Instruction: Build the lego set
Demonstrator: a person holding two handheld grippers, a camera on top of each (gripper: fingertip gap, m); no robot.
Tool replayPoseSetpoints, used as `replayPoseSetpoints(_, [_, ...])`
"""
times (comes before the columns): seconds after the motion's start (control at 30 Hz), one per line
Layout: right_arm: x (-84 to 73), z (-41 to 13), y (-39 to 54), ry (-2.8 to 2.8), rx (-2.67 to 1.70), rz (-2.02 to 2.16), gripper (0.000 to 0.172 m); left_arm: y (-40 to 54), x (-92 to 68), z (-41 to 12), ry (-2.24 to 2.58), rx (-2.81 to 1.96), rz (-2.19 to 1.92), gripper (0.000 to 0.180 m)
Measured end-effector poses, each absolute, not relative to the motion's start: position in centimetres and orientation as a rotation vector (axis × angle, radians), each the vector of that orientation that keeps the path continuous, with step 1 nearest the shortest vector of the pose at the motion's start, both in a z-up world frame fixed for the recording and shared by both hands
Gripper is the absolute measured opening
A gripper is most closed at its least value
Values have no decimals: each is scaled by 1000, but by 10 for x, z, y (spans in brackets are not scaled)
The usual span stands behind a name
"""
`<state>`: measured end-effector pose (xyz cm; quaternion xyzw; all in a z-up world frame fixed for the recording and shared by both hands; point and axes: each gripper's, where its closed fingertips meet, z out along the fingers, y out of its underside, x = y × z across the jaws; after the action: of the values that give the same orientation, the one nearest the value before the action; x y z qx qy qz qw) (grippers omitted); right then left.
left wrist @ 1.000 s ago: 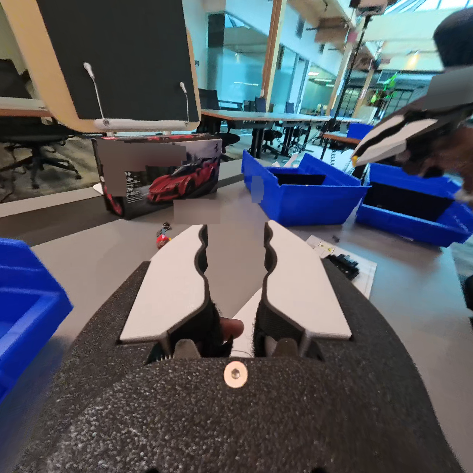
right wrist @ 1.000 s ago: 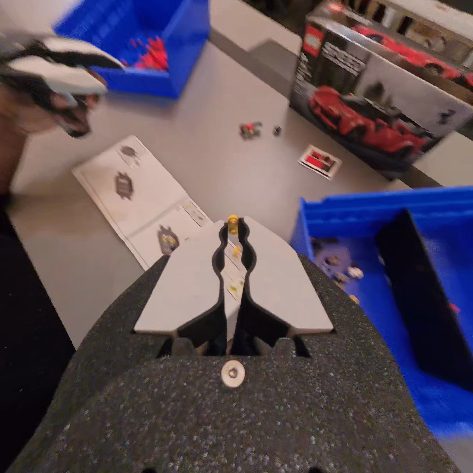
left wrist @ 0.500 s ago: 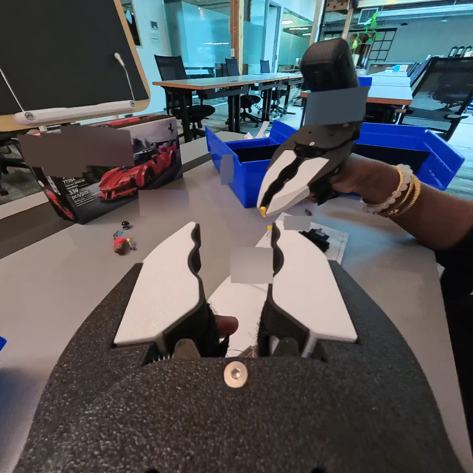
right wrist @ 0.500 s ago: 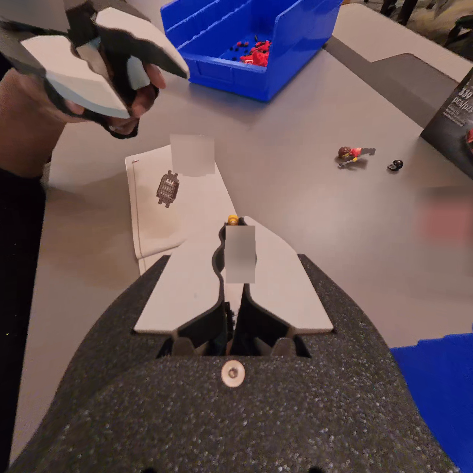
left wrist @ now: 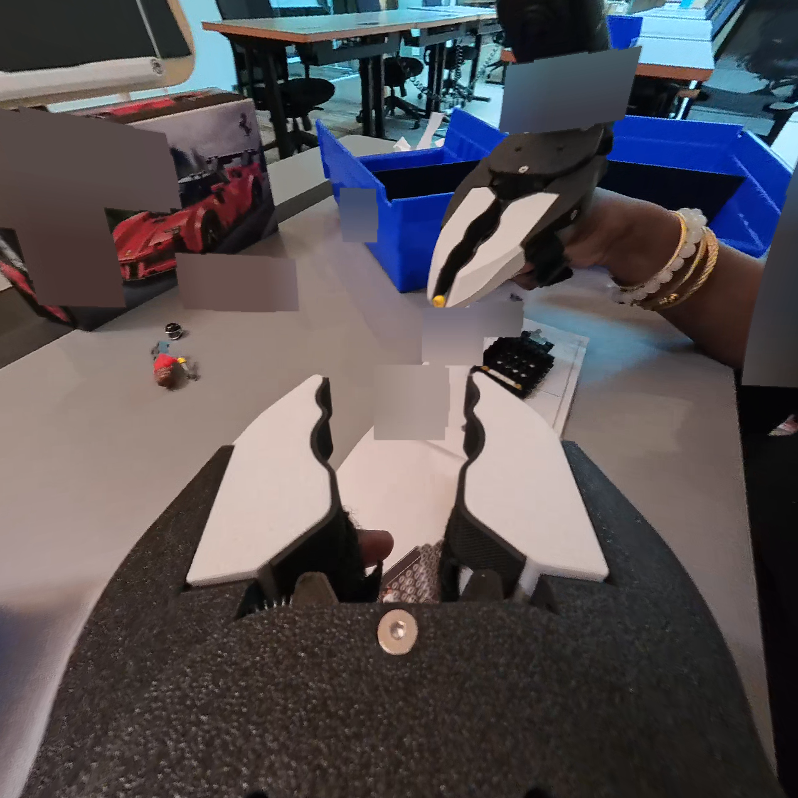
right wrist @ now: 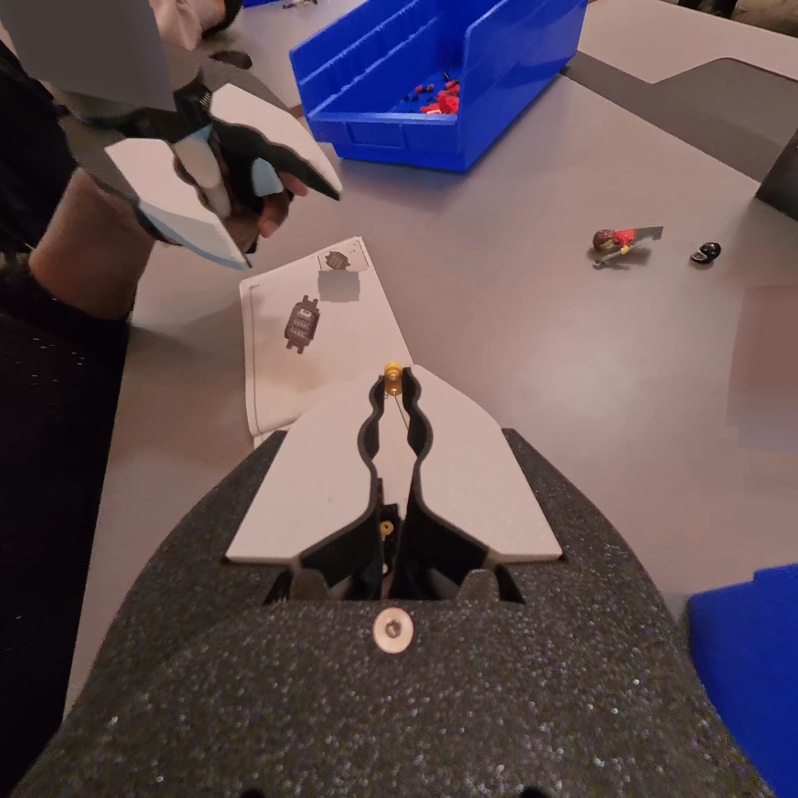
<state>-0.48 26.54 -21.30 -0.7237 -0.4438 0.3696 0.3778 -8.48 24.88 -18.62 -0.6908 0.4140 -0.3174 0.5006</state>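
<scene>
**Right claw clamped on yellow piece; left claw spread and empty**

Right claw (right wrist: 394,380): fingertips closed on a small yellow stud piece (right wrist: 393,378), both pads pressing its sides, the piece projecting just past the tips. The same piece shows at the claw's tip in the left wrist view, held above the counter (left wrist: 86,432) and clear of it.

Left claw (left wrist: 397,388): fingers stand well apart with nothing between them, and wider than a second ago, when the gap was noticeably narrower. Below it lies a white instruction sheet (right wrist: 328,345). A black studded assembly (left wrist: 516,365) rests on that sheet, just beside the left claw's right fingertip and apart from it.

Change noted: a second ago the right claw was off at the frame's edge in the left view; it now hangs near the centre, just above and beyond the black assembly, tip angled downward. The two claws have drawn close together over the sheet. The yellow piece has stayed in the grasp throughout.

Surroundings: a red minifigure (left wrist: 166,371) and a small black helmet piece (left wrist: 172,330) lie loose on the counter to the left. A blue bin (right wrist: 432,129) holding red pieces stands beyond; a printed box with a red car (left wrist: 207,194) stands farther back.
</scene>
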Motion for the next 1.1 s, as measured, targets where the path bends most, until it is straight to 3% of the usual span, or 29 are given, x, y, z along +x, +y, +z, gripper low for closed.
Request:
replayPoseSetpoints(0.33, [20,-220,256,-1208,-1936,815,8,225,-60,-188,1174,-1658,-839,41])
replayPoseSetpoints(0.77, [-32,-156,218,-991,-1538,1634,8,214,-29,-184,1082,-1630,-1022,28])
replayPoseSetpoints(1.1, [-48,-167,209,-1027,-1558,1663,8,208,-25,-176,1042,-1560,-1195,20])
